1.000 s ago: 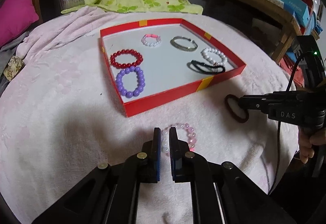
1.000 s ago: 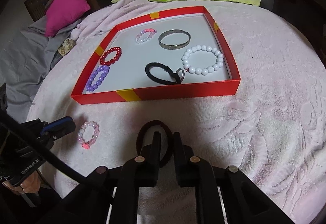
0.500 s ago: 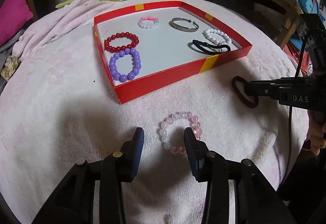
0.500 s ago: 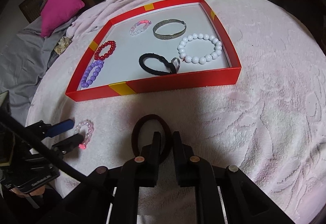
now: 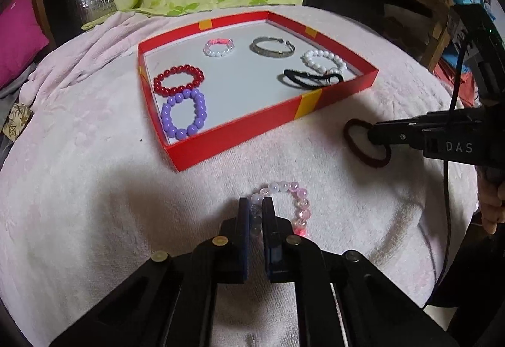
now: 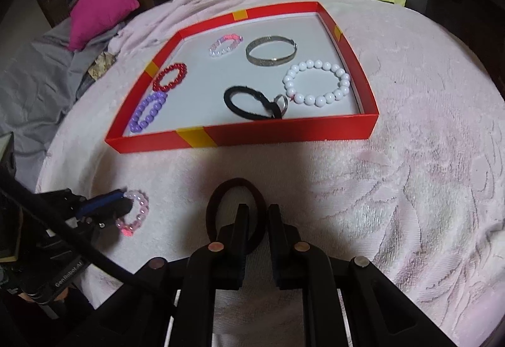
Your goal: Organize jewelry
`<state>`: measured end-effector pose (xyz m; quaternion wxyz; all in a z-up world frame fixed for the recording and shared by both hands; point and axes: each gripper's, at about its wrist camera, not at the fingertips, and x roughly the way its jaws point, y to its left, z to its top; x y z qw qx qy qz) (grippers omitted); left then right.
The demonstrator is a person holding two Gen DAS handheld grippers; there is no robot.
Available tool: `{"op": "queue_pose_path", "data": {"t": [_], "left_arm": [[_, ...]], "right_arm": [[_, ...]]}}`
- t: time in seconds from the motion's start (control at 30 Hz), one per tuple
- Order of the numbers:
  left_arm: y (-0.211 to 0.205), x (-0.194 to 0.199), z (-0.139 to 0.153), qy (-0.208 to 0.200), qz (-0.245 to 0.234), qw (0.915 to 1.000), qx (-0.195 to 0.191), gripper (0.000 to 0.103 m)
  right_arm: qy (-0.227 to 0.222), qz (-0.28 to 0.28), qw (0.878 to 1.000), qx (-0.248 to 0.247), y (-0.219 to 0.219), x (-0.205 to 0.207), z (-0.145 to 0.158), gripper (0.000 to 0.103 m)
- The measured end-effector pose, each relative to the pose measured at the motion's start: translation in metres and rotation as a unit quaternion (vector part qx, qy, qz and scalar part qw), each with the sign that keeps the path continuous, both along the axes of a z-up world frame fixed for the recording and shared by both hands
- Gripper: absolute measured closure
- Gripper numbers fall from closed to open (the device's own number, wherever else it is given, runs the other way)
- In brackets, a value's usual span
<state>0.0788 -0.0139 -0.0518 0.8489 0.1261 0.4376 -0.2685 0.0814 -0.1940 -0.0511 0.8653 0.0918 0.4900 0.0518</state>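
On the pink towel-covered worktop (image 5: 79,189) sits the largest thing, a shallow red tray (image 5: 240,132), already carrying a purple bead bracelet (image 5: 184,115), a red bead bracelet (image 5: 178,80), a white bead bracelet (image 6: 317,83), a metal bangle (image 6: 271,51), a black hair tie (image 6: 249,107) and a small pink-and-white bracelet (image 5: 219,47).

Two pieces lie outside it, on the towel near the tray's front wall. The dark brown hair tie (image 6: 235,214) is a soft fabric loop, light and limp; the right gripper (image 6: 256,209) has its fingers closed on the loop's near-right side. I judge it will sag and stretch when lifted, so a pinch across the band is enough.

The pale pink bead bracelet (image 5: 287,208) is smallest. The left gripper (image 5: 256,203) has its fingers clenched on the beads at the bracelet's left side. Its beads look glossy, hard and probably slippery, strung on what is likely elastic, so the ring should hang loose and swing. Pinching squarely across one or two beads, rather than on the gap between them, seems the safest hold; the weight is slight, so breakage looks unlikely, slipping more so.
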Motion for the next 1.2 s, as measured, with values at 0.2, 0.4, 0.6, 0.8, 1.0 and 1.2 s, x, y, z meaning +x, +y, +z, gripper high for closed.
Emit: {"op": "queue_pose_path", "data": {"t": [0.2,0.4,0.6,0.8,1.0,1.2], "left_arm": [[0.013,-0.003,0.020,-0.015,0.005,0.9993,-0.035,0.095],[0.022,-0.006,0.035,-0.029,0.011,0.9979,-0.057,0.095],[0.026,-0.005,0.042,-0.032,0.019,0.9969,-0.069,0.095],[0.026,-0.004,0.040,-0.028,0.024,0.9972,-0.064,0.095],[0.026,-0.004,0.040,-0.025,0.027,0.9973,-0.063,0.095],[0.023,-0.005,0.039,-0.023,0.026,0.9976,-0.060,0.095]], "right_arm": [[-0.026,0.010,0.999,0.027,0.001,-0.004,0.012,0.092],[-0.047,0.013,0.997,0.061,-0.003,-0.007,0.024,0.092],[-0.051,0.010,0.995,0.083,-0.009,-0.008,0.028,0.092],[-0.037,0.000,0.998,0.051,-0.010,-0.006,0.025,0.090],[-0.020,-0.003,0.999,0.034,-0.009,-0.003,0.015,0.054],[0.003,0.014,0.999,-0.038,0.012,0.003,-0.004,0.083]]}}
